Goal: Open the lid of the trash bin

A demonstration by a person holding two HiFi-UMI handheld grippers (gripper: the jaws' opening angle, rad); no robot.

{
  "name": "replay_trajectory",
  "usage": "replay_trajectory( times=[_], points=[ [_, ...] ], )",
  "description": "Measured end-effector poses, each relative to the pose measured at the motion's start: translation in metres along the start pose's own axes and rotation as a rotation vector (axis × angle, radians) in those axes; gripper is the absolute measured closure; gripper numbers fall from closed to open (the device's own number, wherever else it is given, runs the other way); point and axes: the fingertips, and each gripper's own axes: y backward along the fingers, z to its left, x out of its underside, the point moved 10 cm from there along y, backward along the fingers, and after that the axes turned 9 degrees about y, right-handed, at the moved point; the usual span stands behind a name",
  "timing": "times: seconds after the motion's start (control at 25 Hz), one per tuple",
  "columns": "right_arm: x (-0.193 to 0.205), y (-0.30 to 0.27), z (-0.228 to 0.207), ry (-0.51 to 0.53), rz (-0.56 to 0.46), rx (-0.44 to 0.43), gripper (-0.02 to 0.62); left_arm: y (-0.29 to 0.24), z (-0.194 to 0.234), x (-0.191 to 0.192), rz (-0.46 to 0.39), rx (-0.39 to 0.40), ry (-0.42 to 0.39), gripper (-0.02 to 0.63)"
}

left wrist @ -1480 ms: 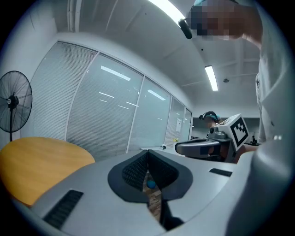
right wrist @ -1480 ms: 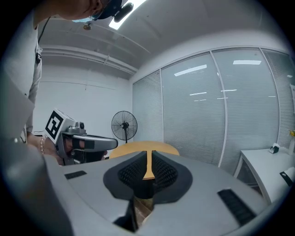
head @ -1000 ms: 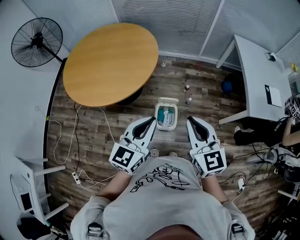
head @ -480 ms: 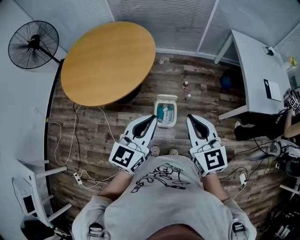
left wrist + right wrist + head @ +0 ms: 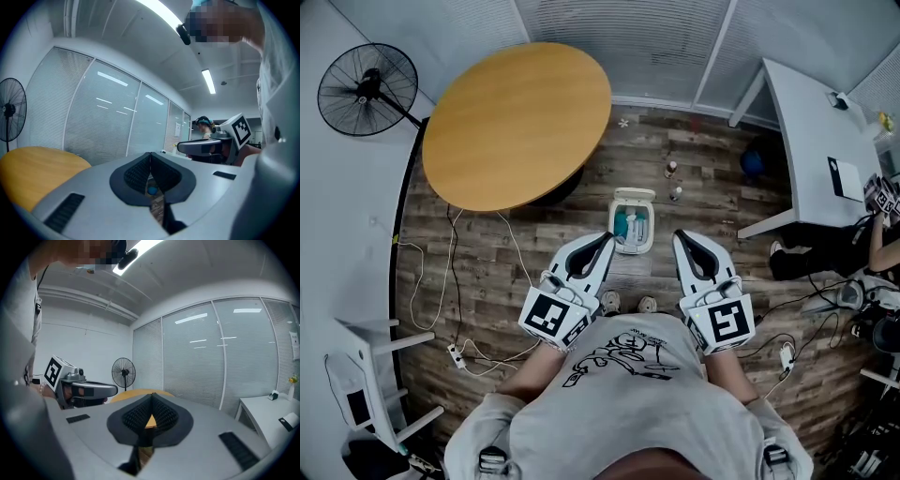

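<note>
Trash bin (image 5: pixel 632 227) centre frame, lid (image 5: pixel 635 198) seemingly up, insides showing; left gripper (image 5: pixel 602 242), right gripper (image 5: pixel 680 239) pressed together, empty (parked flanking, likely idle).

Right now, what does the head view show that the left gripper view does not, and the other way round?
Only the head view: the trash bin on the wooden floor ahead of both claws, and the cables trailing along the floor.
Only the left gripper view: the ceiling light strips, and a close look at the left claw, its jaws together with nothing between them.
Both: the round table, the fan, the window blinds and the right claw.
</note>
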Motion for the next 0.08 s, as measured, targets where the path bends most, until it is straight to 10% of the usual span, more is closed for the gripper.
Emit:
replay_trajectory(
  times=[0.08],
  points=[
    [-0.0001, 0.0012, 0.0008, 0.002, 0.001, 0.001, 0.591, 0.0008, -0.0008, 0.0014, 0.003, 0.0, 0.005, 0.586]
  ],
)
